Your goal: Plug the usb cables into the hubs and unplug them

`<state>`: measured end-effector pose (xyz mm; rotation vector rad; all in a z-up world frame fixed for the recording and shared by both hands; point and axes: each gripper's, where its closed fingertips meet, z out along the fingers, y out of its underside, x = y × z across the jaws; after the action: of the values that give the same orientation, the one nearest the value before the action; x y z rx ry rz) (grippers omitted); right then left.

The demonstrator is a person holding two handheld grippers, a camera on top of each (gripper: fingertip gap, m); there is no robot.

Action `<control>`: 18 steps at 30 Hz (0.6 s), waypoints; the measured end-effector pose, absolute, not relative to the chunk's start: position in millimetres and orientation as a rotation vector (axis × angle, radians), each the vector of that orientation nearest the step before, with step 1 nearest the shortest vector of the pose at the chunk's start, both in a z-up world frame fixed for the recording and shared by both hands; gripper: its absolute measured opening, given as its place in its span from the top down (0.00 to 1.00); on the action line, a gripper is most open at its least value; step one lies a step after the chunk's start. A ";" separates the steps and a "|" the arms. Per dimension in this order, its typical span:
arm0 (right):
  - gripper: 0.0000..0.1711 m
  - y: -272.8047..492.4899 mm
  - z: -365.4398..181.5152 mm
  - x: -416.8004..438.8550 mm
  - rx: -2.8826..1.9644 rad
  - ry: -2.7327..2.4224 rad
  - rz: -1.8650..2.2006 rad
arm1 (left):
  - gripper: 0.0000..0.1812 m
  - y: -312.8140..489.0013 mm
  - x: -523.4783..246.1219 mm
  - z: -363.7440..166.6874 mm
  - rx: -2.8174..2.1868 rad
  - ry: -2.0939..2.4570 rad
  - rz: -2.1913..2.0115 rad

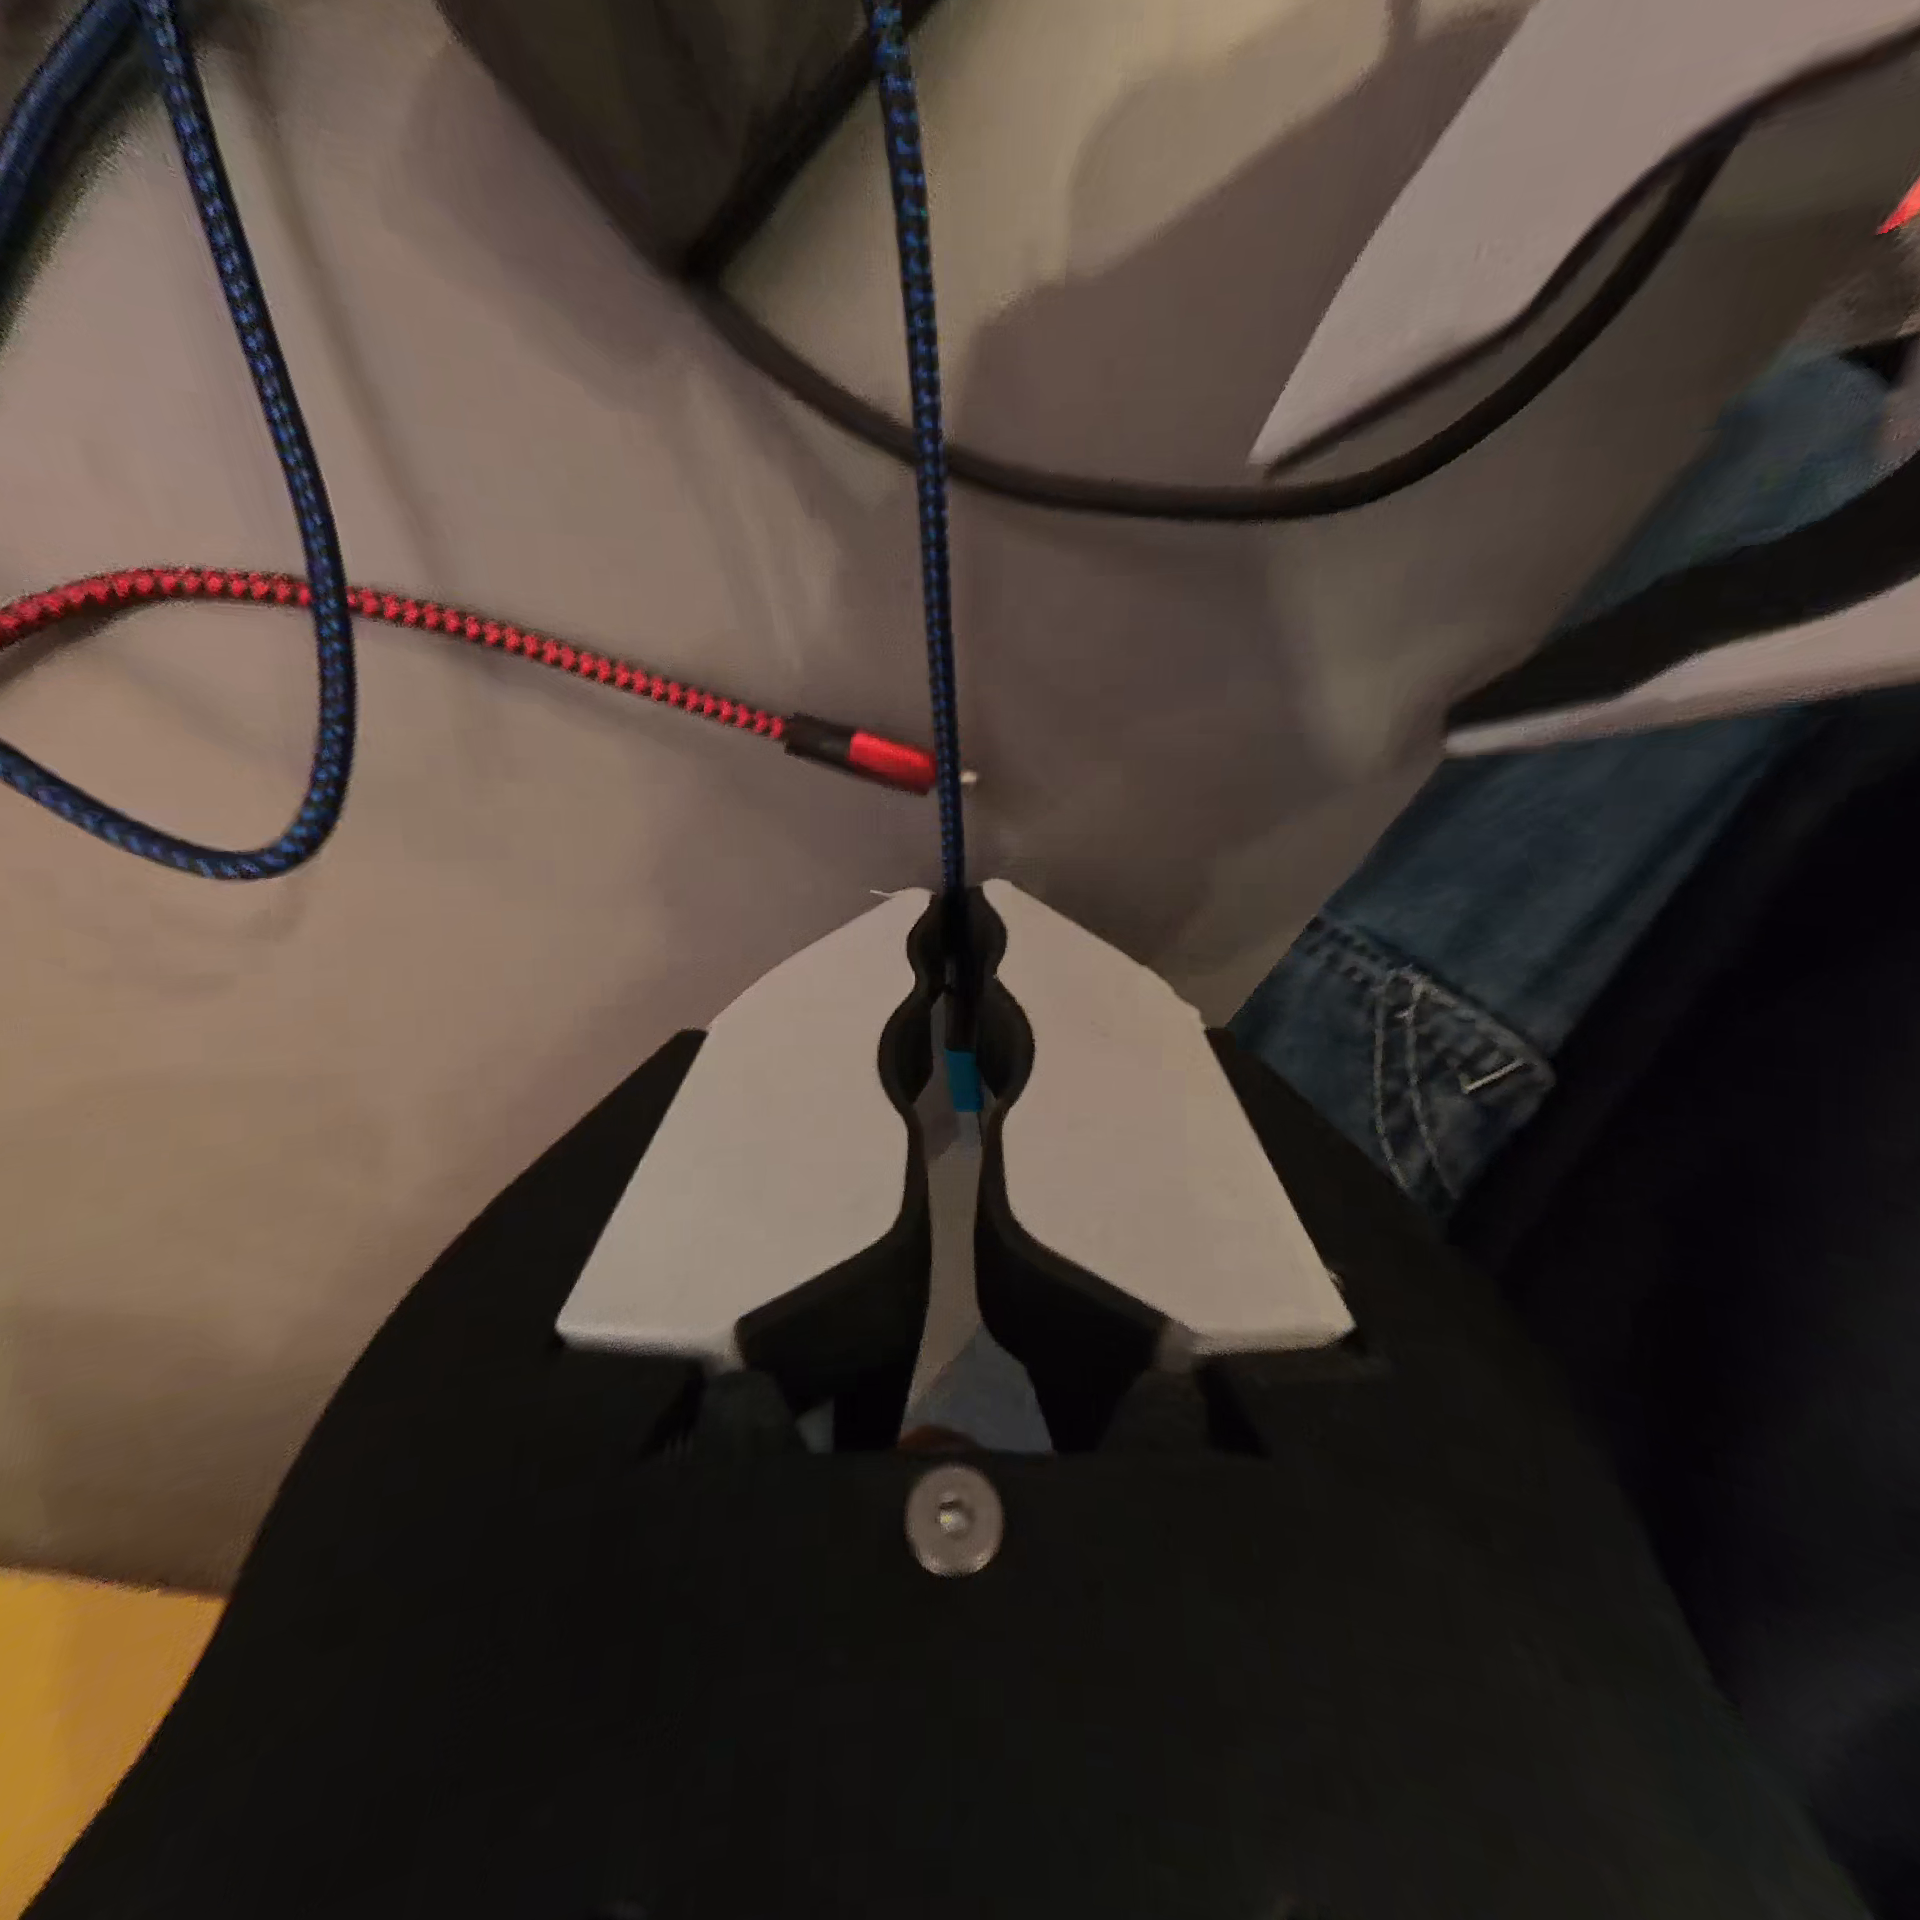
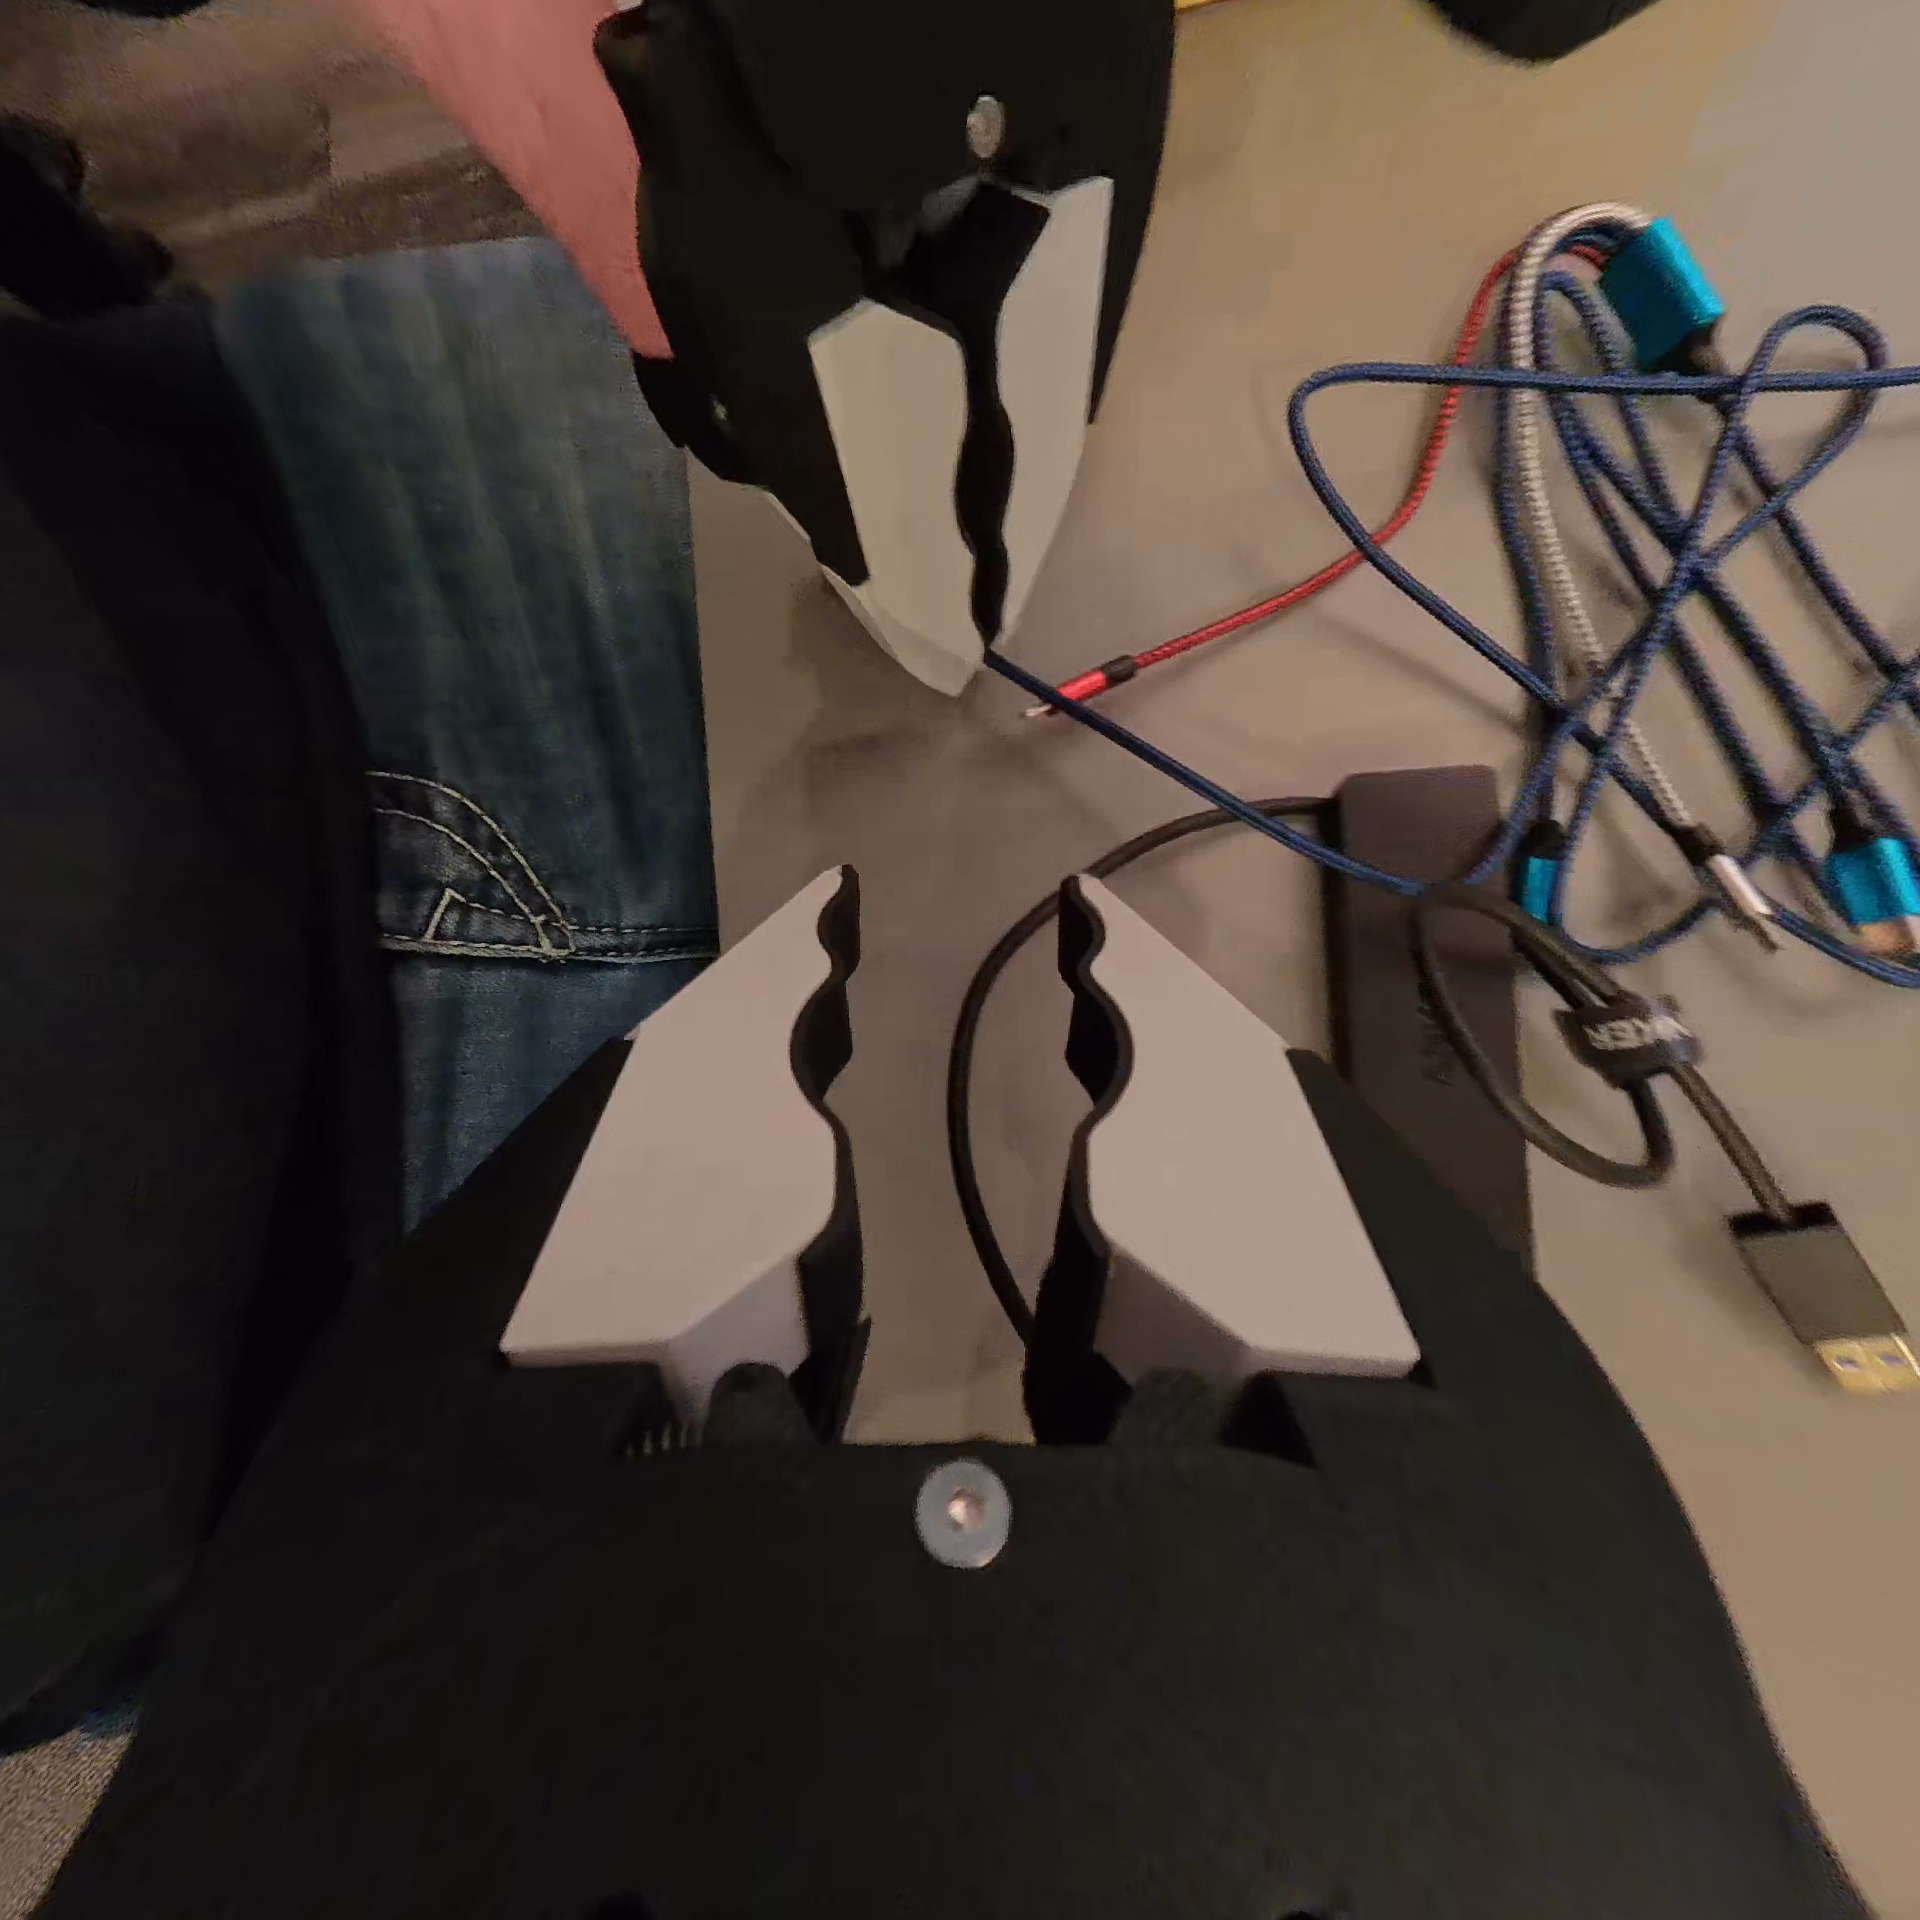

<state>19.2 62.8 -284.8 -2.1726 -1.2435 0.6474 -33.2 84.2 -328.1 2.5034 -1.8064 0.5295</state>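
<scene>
Blue braided cable [image 1: 928,520] runs straight ahead out of the left gripper [image 1: 956,904], whose jaws are closed on the cable's connector end; the teal plug shell [image 1: 964,1081] sits inside the notch between the pads, pointing back toward the gripper body rather than out past the tips. So the cable's long axis lies in line with the left fingers, and the plug's mating end is not presented forward.

In the right wrist view, going left to right: a person's jeans [image 2: 499,582] at the table edge, then the left gripper coming down from the top with the blue cable leaving its tips, then the red braided cable [image 2: 1247,623] whose small connector lies on the grey table [image 2: 1299,208] just beside those tips. Lower down, the right gripper [image 2: 961,894] hangs with jaws wide apart and nothing between them. To its right lies the dark hub [image 2: 1423,935], flat on the table, long axis running away from the camera, its black lead [image 2: 997,1039] looping under the right fingers. Further right is a tangle of blue, silver and red cables [image 2: 1662,582].

The hub sits nearer the right gripper than the left. My reading is that the right gripper would need to steady the hub, or regrip the plug, since the held connector faces away from it.
</scene>
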 end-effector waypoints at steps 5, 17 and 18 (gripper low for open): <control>0.78 51.4 -284.8 11.2 -2.143 -1.210 0.713 | 0.99 75.0 2.5 -314.8 2.513 -1.656 0.938; 0.77 75.5 -235.1 37.0 -1.964 -0.746 0.876 | 0.99 92.6 86.0 -204.1 2.257 -1.325 2.043; 0.79 77.1 -225.8 36.5 -1.928 -0.686 0.969 | 0.99 90.7 88.5 -200.6 2.225 -1.323 2.084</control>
<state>36.5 77.1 -225.8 -1.9279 -0.6855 0.9692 88.5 90.7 -200.6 2.2252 -1.3233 2.0840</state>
